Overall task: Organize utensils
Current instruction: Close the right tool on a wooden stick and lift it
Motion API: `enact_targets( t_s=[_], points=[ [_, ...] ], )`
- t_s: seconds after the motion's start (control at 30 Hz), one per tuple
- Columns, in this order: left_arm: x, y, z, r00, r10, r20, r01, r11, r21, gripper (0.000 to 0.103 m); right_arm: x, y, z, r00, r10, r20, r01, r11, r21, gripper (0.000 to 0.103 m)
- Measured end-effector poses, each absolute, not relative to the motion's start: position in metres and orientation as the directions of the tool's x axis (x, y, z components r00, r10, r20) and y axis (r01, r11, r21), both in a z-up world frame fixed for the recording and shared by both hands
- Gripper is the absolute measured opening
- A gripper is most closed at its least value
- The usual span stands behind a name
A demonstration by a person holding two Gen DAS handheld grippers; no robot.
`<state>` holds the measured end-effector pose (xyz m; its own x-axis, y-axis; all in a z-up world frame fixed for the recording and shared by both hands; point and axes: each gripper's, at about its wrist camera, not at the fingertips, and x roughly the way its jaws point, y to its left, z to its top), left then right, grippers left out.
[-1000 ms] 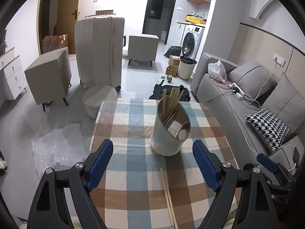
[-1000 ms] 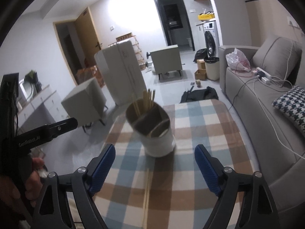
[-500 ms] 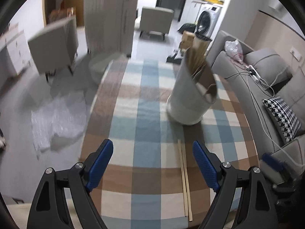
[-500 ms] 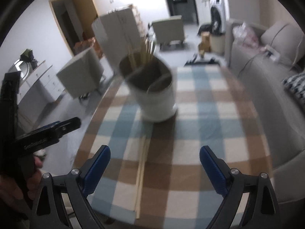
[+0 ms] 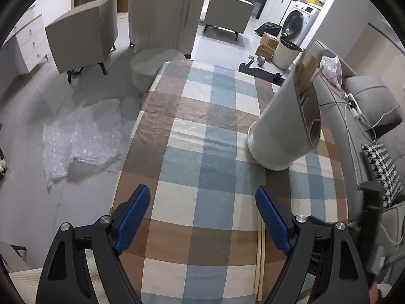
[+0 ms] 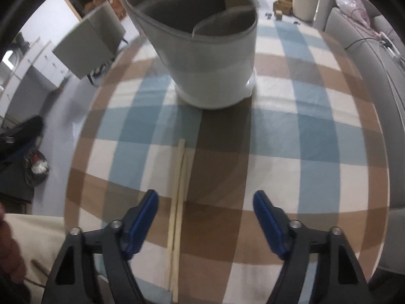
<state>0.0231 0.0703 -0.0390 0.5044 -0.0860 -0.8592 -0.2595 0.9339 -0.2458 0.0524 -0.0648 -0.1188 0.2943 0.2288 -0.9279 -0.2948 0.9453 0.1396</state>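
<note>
A white utensil holder (image 5: 281, 131) with wooden sticks in it stands on the checked tablecloth (image 5: 202, 152). A pair of wooden chopsticks (image 6: 178, 202) lies flat in front of the holder (image 6: 210, 58). In the left wrist view the chopsticks (image 5: 260, 258) lie beside the right finger of my left gripper (image 5: 202, 215), which is open and empty above the cloth. My right gripper (image 6: 206, 215) hangs low over the cloth, its jaws closing. The chopsticks lie between its fingers, close to the left finger, and no pad touches them.
The table (image 6: 329, 152) is round-edged, with a grey sofa (image 5: 367, 116) along its right side. On the floor to the left lie bubble wrap (image 5: 81, 131), a round stool (image 5: 152, 63) and grey cabinets (image 5: 83, 40). A person's cream trouser leg (image 6: 33, 240) is at lower left.
Both grippers have dropped toward the table and tilted downward. The right one came down over the chopsticks and its jaws narrowed. The holder now looms larger in the right wrist view.
</note>
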Motion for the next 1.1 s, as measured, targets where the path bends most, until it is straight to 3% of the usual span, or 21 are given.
enact_targets(
  t_s=[0.1,0.17,0.37,0.67,0.97,1.1],
  points=[
    [0.023,0.081,-0.041,0.49,-0.113,-0.864,-0.284,0.917,-0.28,0.082,0.06,-0.058,-0.129,0.261,0.204,-0.944,-0.3,0.946,0.121,0.064],
    [0.021,0.088,-0.043,0.484,-0.129,-0.865,-0.303,0.903,-0.304,0.082,0.065,-0.053,-0.136,0.227,0.2,-0.953,-0.302,0.945,0.126,0.052],
    [0.02,0.098,-0.043,0.481,-0.148,-0.864,-0.319,0.889,-0.33,0.082,0.069,-0.035,-0.143,0.186,0.144,-0.972,-0.355,0.932,0.07,0.039],
    [0.02,0.106,-0.043,0.479,-0.165,-0.862,-0.335,0.874,-0.353,0.082,0.058,-0.022,-0.148,0.202,0.021,-0.979,-0.414,0.908,-0.066,0.032],
    [0.019,0.11,-0.043,0.481,-0.172,-0.859,-0.339,0.867,-0.364,0.082,0.065,-0.023,-0.142,0.216,0.039,-0.976,-0.389,0.92,-0.049,0.032],
    [0.019,0.11,-0.045,0.474,-0.16,-0.866,-0.345,0.871,-0.35,0.082,0.072,-0.023,-0.138,0.226,0.061,-0.972,-0.373,0.928,-0.028,0.02]
  ],
)
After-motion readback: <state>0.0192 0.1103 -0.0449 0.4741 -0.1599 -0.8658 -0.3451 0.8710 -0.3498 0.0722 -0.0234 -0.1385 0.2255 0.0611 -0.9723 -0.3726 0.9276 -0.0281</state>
